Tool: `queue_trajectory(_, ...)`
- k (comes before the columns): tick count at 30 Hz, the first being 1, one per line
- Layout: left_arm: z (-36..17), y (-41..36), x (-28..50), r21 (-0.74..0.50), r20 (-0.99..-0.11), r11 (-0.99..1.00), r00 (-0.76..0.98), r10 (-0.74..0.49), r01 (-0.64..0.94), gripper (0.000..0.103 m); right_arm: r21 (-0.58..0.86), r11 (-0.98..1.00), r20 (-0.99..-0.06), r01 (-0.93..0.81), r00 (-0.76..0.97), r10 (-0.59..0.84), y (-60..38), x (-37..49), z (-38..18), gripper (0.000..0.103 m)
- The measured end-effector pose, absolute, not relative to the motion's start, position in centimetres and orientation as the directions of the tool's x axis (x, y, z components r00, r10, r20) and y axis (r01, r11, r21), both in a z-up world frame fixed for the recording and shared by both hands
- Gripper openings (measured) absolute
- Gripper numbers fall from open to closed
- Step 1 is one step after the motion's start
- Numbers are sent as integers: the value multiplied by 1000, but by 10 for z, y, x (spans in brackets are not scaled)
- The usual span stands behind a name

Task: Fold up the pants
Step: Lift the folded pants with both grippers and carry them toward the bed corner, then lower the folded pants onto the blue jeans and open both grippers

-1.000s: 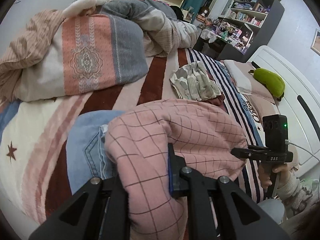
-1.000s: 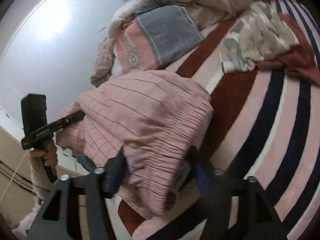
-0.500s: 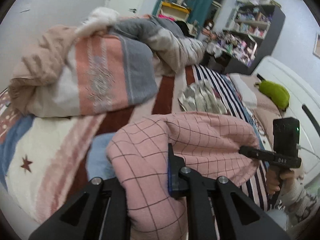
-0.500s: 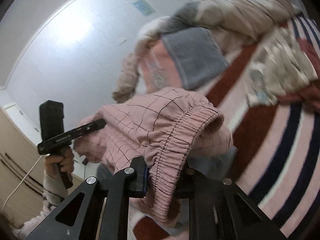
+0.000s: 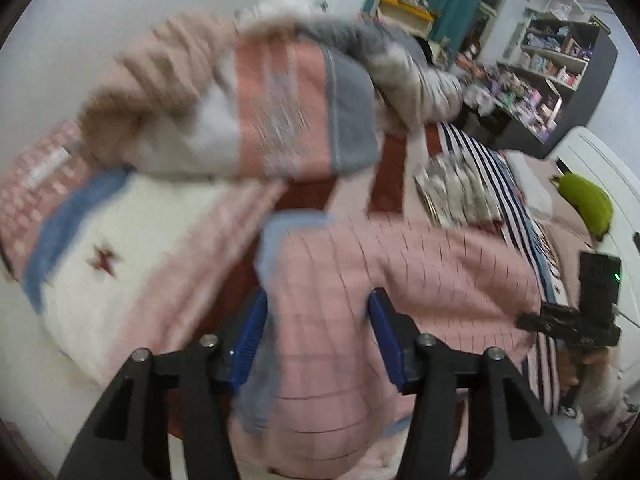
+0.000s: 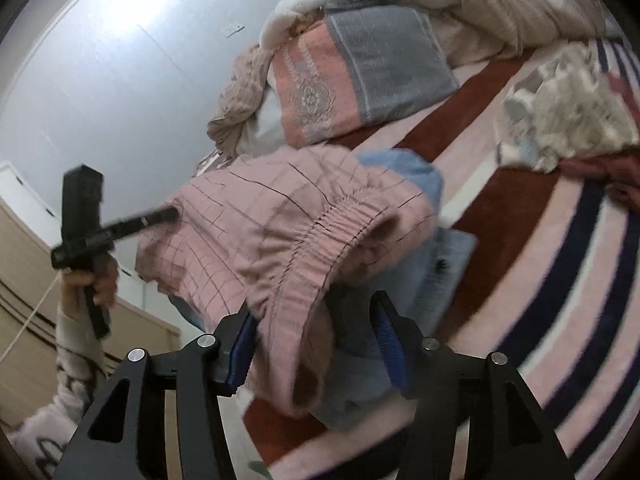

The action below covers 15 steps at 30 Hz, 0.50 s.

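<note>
1. The bed (image 5: 160, 216) carries everything: a striped blanket (image 6: 560, 264) covers it, with a heaped quilt (image 5: 280, 120) at its far side against the wall, which leaves the near half as the working surface
2. The pink checked pants (image 5: 400, 280) lie bunched at the near edge of the bed, on top of a pale blue garment (image 6: 404, 168) that shows around their edges; the elastic waistband (image 6: 340, 216) arches up and faces the right wrist camera
3. A small folded stack of patterned cloth (image 5: 456, 192) sits farther up the bed, well apart from the pants, probably a pile of finished pieces
4. The left gripper (image 5: 316, 332) has just been opening; its jaws stand spread on either side of a fold of the pants and the blue pads no longer seem to pinch it, though blur makes contact hard to rule out
5. The right gripper (image 6: 316, 340) has just been opening too; its jaws are spread, the waistband cloth drapes over the left pad and the right pad stands clear
6. Both releases suggest the fold has been laid down where it is meant to stay
7. Open blanket lies beyond and right of the pants, with room to smooth or shift them; the near bed edge is close under both grippers, so cloth could slide off there
</note>
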<state>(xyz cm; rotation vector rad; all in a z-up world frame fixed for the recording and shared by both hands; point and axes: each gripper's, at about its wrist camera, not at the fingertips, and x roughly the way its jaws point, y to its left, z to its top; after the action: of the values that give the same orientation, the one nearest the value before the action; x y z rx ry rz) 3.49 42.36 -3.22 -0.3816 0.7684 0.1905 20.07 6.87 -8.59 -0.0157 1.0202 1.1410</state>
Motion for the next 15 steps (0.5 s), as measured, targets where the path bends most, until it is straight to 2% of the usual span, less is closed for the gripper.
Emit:
queue_trajectory(3, 2, 422, 35, -254, -638, 926, 768, 56, -279, 55, 407, 474, -641, -781, 126, 757, 53, 205, -55, 51)
queue_trajectory(5, 16, 416, 45, -281, -604, 932, 797, 12, -228, 55, 348, 473, -600, -809, 196, 776, 55, 208, -32, 43)
queue_trajectory(7, 19, 400, 66, -280, -601, 947, 798, -43, -160, 55, 333, 448, -554, -830, 213, 805, 67, 212, -17, 25)
queue_trajectory(9, 9, 390, 82, -270, -631, 953, 773, -65, -141, 55, 378, 389, -527, -840, 151, 837, 83, 219, -16, 25)
queue_trajectory(12, -22, 386, 98, -263, -690, 953, 719, -75, -153, 55, 409, 332, -576, -850, 43, 817, 113, 223, -42, 25)
queue_trajectory(15, -52, 400, 98, -242, -733, 947, 679, -38, -209, 55, 334, 374, -646, -865, 78, 759, 121, 218, -71, 26)
